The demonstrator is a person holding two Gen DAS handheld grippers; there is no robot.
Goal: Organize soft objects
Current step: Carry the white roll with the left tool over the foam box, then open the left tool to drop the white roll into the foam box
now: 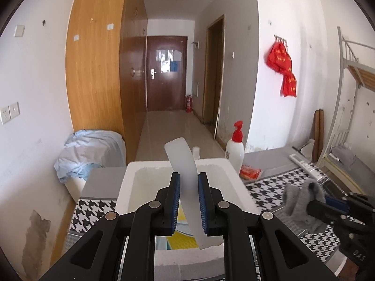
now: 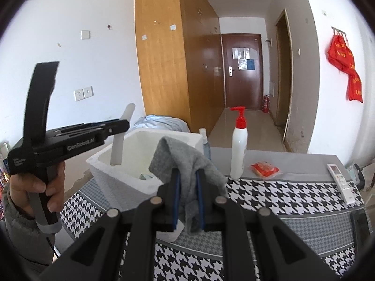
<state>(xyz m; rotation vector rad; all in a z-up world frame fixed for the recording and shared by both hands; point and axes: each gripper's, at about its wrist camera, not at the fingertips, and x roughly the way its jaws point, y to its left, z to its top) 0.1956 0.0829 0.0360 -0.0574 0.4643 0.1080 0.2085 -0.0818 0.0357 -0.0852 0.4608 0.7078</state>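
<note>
While the left gripper [image 1: 189,182] pinches a translucent strip [image 1: 185,175], yellow-patterned items [image 1: 180,240] lie inside the foam box [image 1: 140,166].

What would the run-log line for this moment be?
left tongs: shut on translucent white flexible strip over white foam box | right tongs: shut on grey fabric cloth

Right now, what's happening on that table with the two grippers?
A person is sorting soft items into the white foam box. The left gripper is shut on a translucent white flexible strip, held over the open box. The right gripper is shut on a grey cloth, held just beside the box above the houndstooth tablecloth. Neither item is released yet.
</note>
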